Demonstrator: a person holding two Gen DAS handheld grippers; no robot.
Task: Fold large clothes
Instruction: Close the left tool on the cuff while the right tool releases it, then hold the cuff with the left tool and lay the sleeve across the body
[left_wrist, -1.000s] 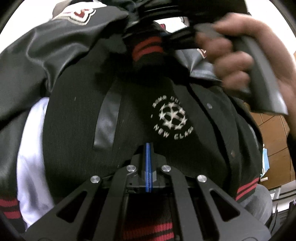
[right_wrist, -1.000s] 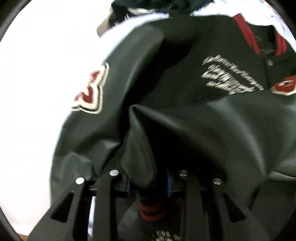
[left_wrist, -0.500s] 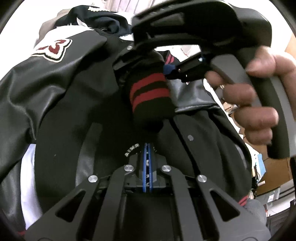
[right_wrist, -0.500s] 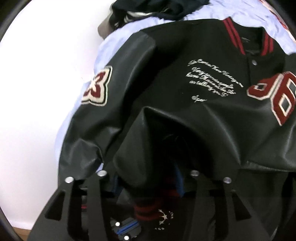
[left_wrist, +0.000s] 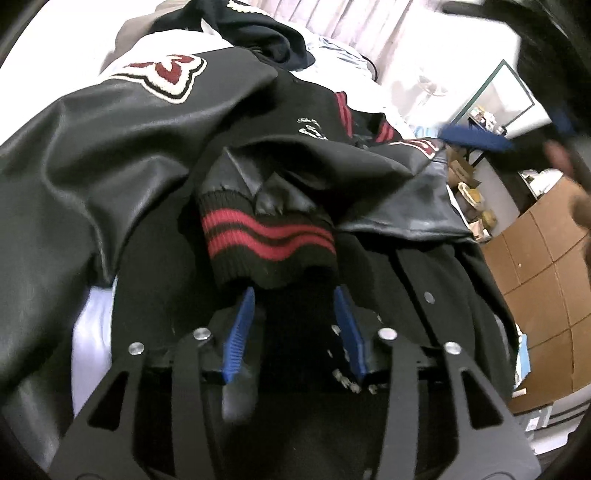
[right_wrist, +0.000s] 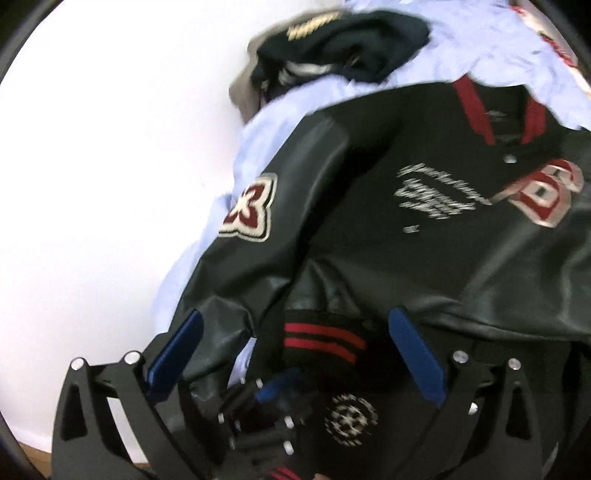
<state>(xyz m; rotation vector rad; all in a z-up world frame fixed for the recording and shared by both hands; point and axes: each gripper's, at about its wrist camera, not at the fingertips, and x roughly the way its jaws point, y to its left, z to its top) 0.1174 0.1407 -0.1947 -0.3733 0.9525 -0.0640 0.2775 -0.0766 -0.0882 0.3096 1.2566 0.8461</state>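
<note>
Your left tongs (left_wrist: 293, 328) have just been opening: the blue pads (left_wrist: 240, 332) stand apart, with nothing pressed between them. The striped cuff (left_wrist: 267, 240) of the folded-in sleeve (left_wrist: 317, 173) lies just beyond their tips, on the front of the black varsity jacket (left_wrist: 92, 177). Its red bands run left to right across your line of reach, and the sleeve itself leads away to the far right.

Your right tongs (right_wrist: 295, 362) have also just been opening and now gape wide, empty. From there the same cuff (right_wrist: 321, 339) shows below and between the pads, with the left tongs (right_wrist: 258, 417) under it, so the left hand is the nearer one.

The jacket lies face up on the bed (right_wrist: 92, 166), collar (right_wrist: 498, 114) at the far end, over a pale blue sheet (right_wrist: 258, 136). A dark navy garment (right_wrist: 340, 48) is bunched beyond the collar. I see no containers.
</note>
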